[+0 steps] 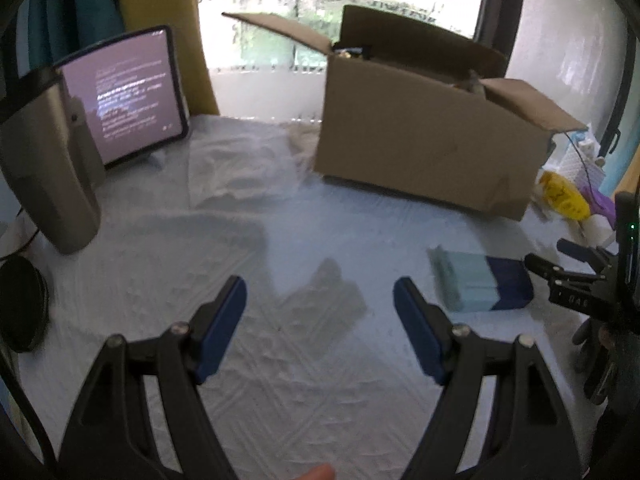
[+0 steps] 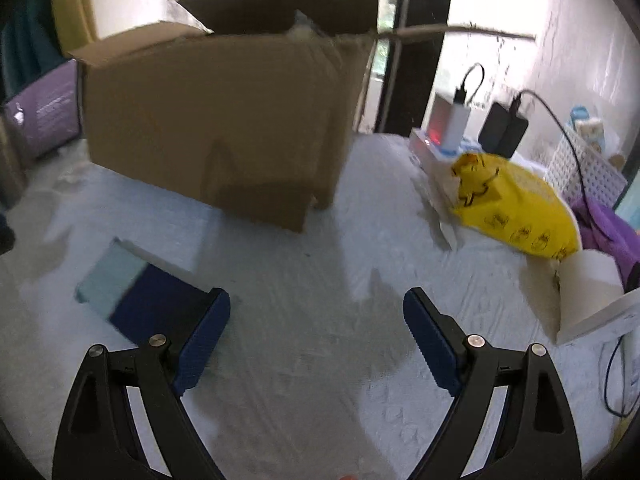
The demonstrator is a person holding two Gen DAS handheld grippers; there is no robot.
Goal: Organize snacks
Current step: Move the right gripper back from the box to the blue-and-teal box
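Note:
A flat snack box, pale teal with a dark blue end, lies on the white cloth in front of the open cardboard box. My left gripper hangs open above bare cloth, just left of the snack box, with nothing between its blue pads. In the right wrist view the same snack box lies by the left fingertip, and my right gripper is open and empty over the cloth. The cardboard box stands behind with its flaps up. A yellow snack bag lies to the right.
A tablet leans at the back left, with a grey appliance before it. Chargers and cables, a white pegboard basket, purple fabric and a paper roll crowd the right side. The right gripper shows at the left view's right edge.

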